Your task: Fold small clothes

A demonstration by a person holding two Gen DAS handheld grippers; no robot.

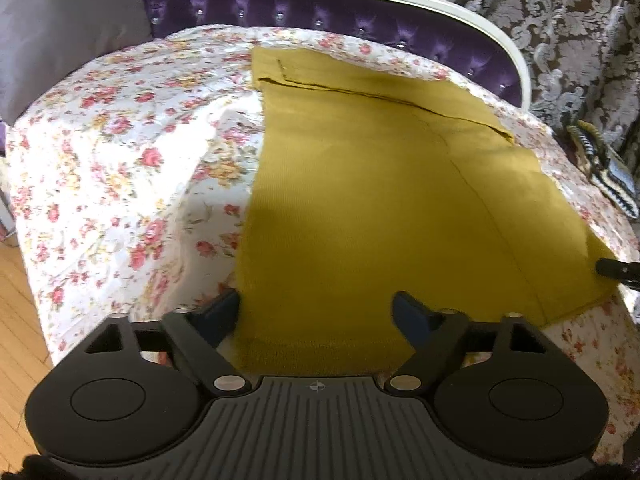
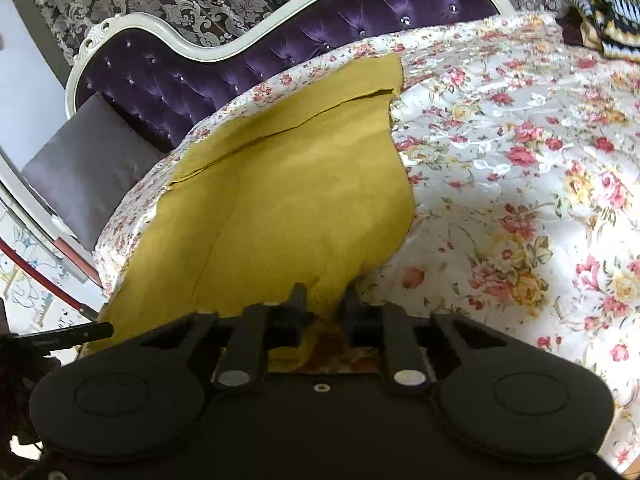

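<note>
A mustard-yellow knit garment (image 1: 360, 200) lies spread flat on a floral bedspread (image 1: 120, 140), its far end folded over. My left gripper (image 1: 318, 312) is open, its blue-tipped fingers straddling the garment's near hem at the left corner. In the right wrist view the same garment (image 2: 280, 200) lies ahead, and my right gripper (image 2: 323, 300) is shut on its near right corner, which is lifted slightly off the bedspread (image 2: 520, 160). The right gripper's tip also shows at the right edge of the left wrist view (image 1: 618, 270).
A purple tufted headboard (image 1: 320, 8) with a white frame stands behind the bed. A grey pillow (image 1: 60, 32) lies at the far left. A striped knit item (image 1: 608, 168) lies at the right edge of the bed. Wood floor (image 1: 16, 320) shows at the lower left.
</note>
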